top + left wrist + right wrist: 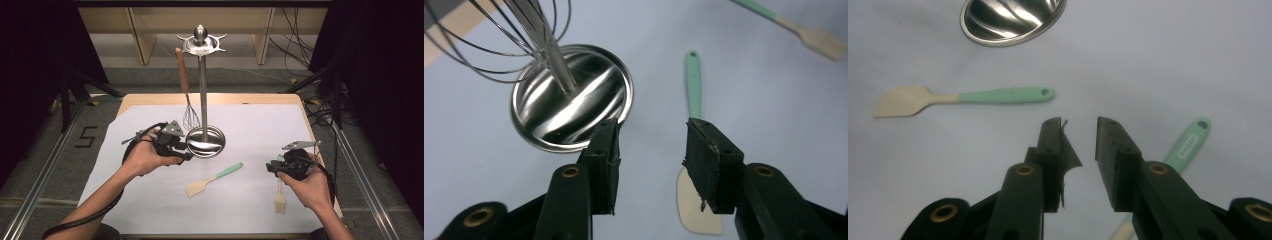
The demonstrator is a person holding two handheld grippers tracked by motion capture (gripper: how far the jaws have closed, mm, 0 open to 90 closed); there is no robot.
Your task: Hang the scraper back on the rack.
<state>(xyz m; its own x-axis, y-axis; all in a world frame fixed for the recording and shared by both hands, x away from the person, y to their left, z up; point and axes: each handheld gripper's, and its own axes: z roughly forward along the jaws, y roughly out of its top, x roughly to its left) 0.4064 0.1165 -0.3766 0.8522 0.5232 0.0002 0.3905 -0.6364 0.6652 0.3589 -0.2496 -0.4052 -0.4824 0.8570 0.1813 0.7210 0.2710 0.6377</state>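
One steel utensil stand [202,90] with a round mirror base, one wooden-handled wire whisk [185,90] hanging at its nine o'clock, one mint-handled cream spatula [212,179], one mint-handled pastry brush [280,196], two grippers; left gripper [186,151] sits just at eight o'clock of the base, jaws parted wide, nothing between them; the spatula lies at its four o'clock, apart; right gripper [271,167] hovers over the brush handle, jaws moderately apart, gripping nothing; the left gripper view catches whisk wires [499,35] up close; the right gripper view picks out lettering on the brush handle [1189,142]
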